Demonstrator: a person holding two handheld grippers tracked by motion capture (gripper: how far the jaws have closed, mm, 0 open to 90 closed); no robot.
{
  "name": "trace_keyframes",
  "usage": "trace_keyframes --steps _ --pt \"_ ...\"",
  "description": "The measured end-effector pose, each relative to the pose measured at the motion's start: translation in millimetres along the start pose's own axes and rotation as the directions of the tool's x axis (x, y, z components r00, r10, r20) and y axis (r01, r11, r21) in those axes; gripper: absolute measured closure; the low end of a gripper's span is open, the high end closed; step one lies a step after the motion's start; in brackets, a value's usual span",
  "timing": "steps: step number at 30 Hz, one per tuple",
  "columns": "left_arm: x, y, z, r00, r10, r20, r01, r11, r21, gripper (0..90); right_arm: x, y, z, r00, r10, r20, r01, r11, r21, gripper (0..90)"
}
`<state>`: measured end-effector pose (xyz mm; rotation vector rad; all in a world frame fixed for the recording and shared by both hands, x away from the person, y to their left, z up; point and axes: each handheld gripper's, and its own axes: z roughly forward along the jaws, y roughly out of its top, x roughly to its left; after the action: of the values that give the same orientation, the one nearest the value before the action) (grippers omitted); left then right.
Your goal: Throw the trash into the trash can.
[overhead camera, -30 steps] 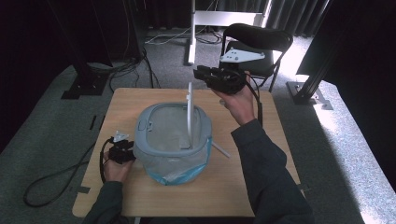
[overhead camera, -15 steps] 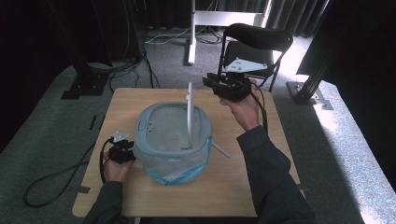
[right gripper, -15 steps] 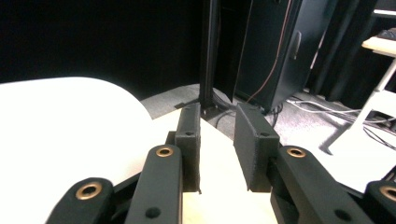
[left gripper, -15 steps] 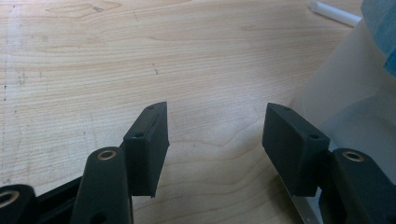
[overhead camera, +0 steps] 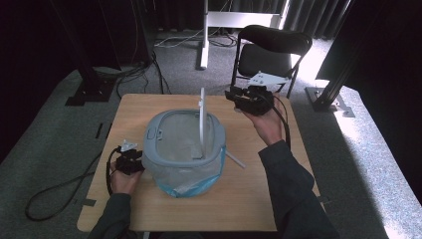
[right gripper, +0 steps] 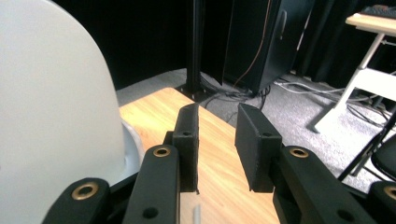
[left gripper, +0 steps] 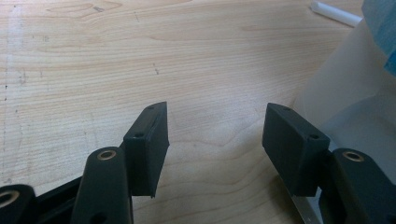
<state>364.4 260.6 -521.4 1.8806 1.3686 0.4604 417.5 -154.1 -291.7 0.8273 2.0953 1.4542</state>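
While upright, lid (overhead camera: 202,122) beside right claw (overhead camera: 233,94).

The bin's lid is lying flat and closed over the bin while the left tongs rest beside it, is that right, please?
Not quite: the high view shows the lid standing upright, leaving the bin open. The left tongs do rest beside it.

A lab or recording studio: black curtains (overhead camera: 64,30) hang along the top of the frame, dark metal stands (overhead camera: 92,74) rise from grey carpet (overhead camera: 45,134), loose cables (overhead camera: 144,69) trail at upper left, and a black chair (overhead camera: 271,50) sits behind the wooden surface (overhead camera: 249,199).
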Motion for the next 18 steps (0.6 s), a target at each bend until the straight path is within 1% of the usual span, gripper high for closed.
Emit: trace_keyframes --steps 1,2,9,10,11,12,13,14,17,18 --pt "0.0 0.0 0.0 1.0 0.0 0.0 0.0 1.0 0.0 41.2 0.0 0.0 0.0 1.0 0.0 0.0 0.0 1.0 0.0 69.3" --pt "0.0 0.0 0.0 1.0 0.0 0.0 0.0 1.0 -0.001 41.2 -2.2 -6.0 1.2 1.0 0.001 0.006 -0.002 1.0 0.014 69.2" --pt "0.2 0.1 0.2 1.0 0.0 0.0 0.0 1.0 0.001 41.2 -5.7 -21.3 5.2 0.9999 0.007 0.015 -0.008 0.999 0.045 69.1" --pt "0.2 0.1 0.2 1.0 0.0 0.0 0.0 1.0 0.001 41.2 -5.7 -21.3 5.2 0.9999 0.007 0.015 -0.008 0.999 0.045 69.1" --pt "0.0 0.1 0.2 1.0 0.001 0.0 -0.001 1.0 0.001 41.2 -5.8 -26.6 7.2 0.9999 0.003 0.017 -0.004 0.998 0.063 69.0" --pt "0.0 0.1 0.2 1.0 0.001 0.0 -0.001 1.0 0.001 41.2 -5.8 -26.6 7.2 0.9999 0.003 0.017 -0.004 0.998 0.063 69.0" --pt "-0.1 0.0 0.2 1.0 0.0 0.0 0.0 1.0 0.001 41.2 -5.9 -31.8 8.9 0.9998 0.002 0.019 -0.003 0.997 0.078 69.0" --pt "-0.1 0.1 0.3 1.0 0.001 0.0 -0.001 1.0 0.002 41.2 -5.9 -31.8 8.9 0.9998 0.002 0.019 -0.003 0.997 0.078 69.0" --pt "-0.2 -0.1 -0.1 1.0 0.001 -0.001 -0.001 1.0 0.0 41.2 -6.3 -42.1 11.5 0.9998 0.003 0.018 -0.005 0.995 0.099 68.8" --pt "-0.2 -0.1 -0.1 1.0 0.001 -0.001 -0.001 1.0 0.0 41.2 -6.3 -42.1 11.5 0.9998 0.003 0.018 -0.005 0.995 0.099 68.8"
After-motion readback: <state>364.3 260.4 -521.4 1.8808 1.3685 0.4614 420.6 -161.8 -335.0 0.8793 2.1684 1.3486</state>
